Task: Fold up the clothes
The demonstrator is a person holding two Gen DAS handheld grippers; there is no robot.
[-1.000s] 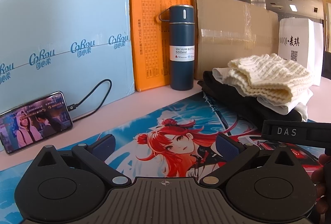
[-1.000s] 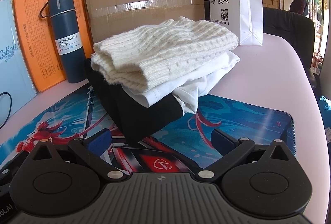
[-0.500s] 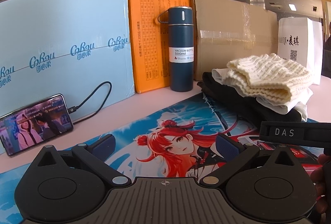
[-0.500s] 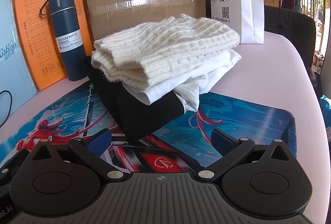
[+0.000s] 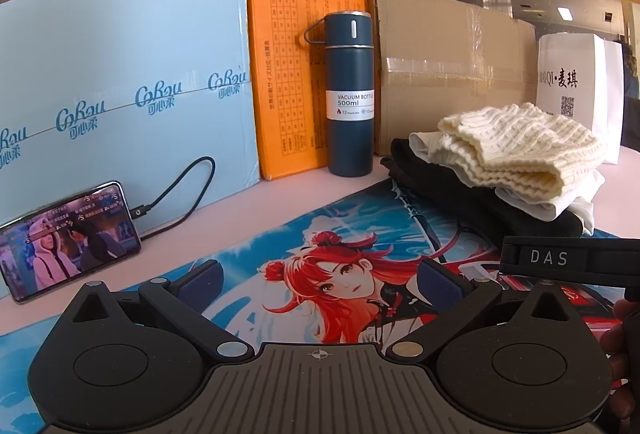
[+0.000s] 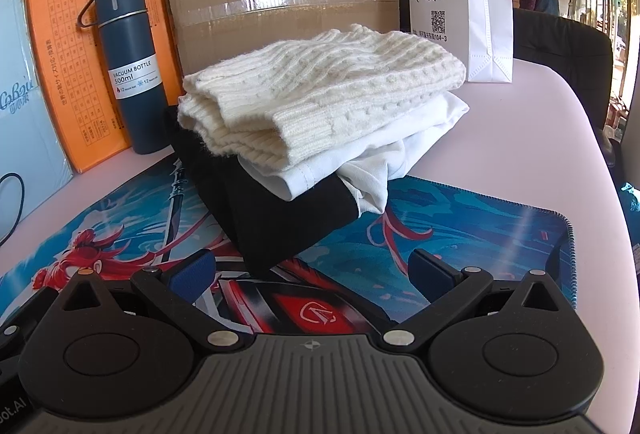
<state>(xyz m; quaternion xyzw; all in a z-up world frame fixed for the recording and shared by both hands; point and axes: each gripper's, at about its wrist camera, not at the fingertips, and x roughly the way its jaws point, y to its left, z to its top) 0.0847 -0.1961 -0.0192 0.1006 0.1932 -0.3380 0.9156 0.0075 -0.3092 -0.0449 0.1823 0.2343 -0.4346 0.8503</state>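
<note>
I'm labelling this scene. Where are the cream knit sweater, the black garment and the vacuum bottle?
cream knit sweater (image 6: 332, 73), right wrist view, top ribbed face.
black garment (image 6: 280, 218), right wrist view, front folded edge.
vacuum bottle (image 5: 350, 141), left wrist view, lower body.

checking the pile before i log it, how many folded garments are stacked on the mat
3: a cream knit sweater on top, a white garment under it, and a black garment at the bottom, on the printed mat. More could be hidden inside the stack.

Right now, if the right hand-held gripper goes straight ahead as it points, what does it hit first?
Probably the black garment at the bottom of the folded stack, which lies just beyond the open right hand-held gripper. The exact gap is unclear.
</note>
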